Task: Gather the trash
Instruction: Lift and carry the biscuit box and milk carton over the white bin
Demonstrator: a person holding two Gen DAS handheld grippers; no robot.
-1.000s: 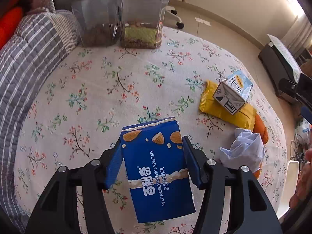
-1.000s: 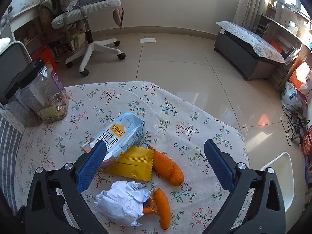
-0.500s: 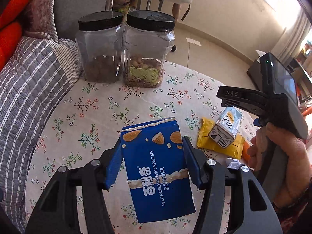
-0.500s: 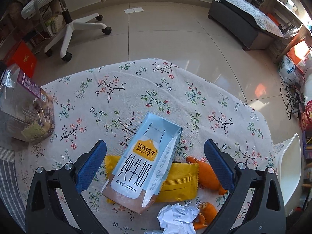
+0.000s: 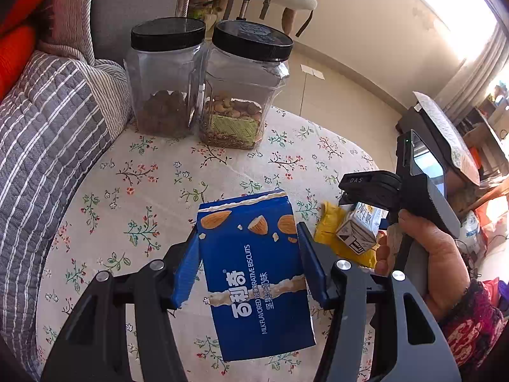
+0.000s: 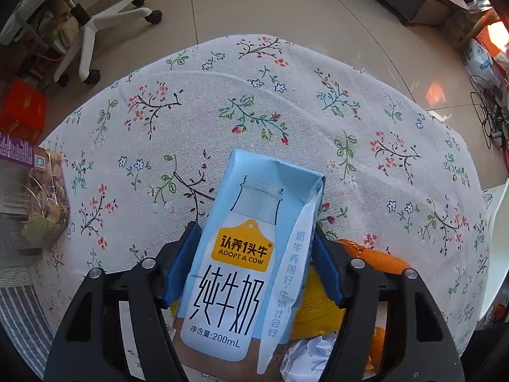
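Note:
My left gripper (image 5: 248, 238) is shut on a blue almond biscuit box (image 5: 254, 280) and holds it above the floral tablecloth (image 5: 152, 191). The right gripper (image 6: 256, 232) points steeply down, and its jaws are closing on a light-blue 200 mL milk carton (image 6: 241, 254), with both blue pads against the carton's sides. In the left wrist view that carton (image 5: 358, 229) shows under the right tool, which a person's hand (image 5: 429, 254) grips. Under the carton lies a yellow wrapper (image 6: 318, 312). Orange peel (image 6: 372, 258) and a crumpled white tissue (image 6: 305, 356) lie beside it.
Two clear jars with black lids (image 5: 165, 82) (image 5: 245, 89) stand at the table's far side. A grey striped cushion (image 5: 41, 127) borders the table on the left. An office chair (image 6: 95, 25) stands on the tiled floor beyond the round table's edge (image 6: 286, 41).
The right gripper dropped towards the table and tilted downward over the milk carton, and its wide jaws narrowed onto the carton's sides. The left gripper rose and tilted up slightly, still holding the box.

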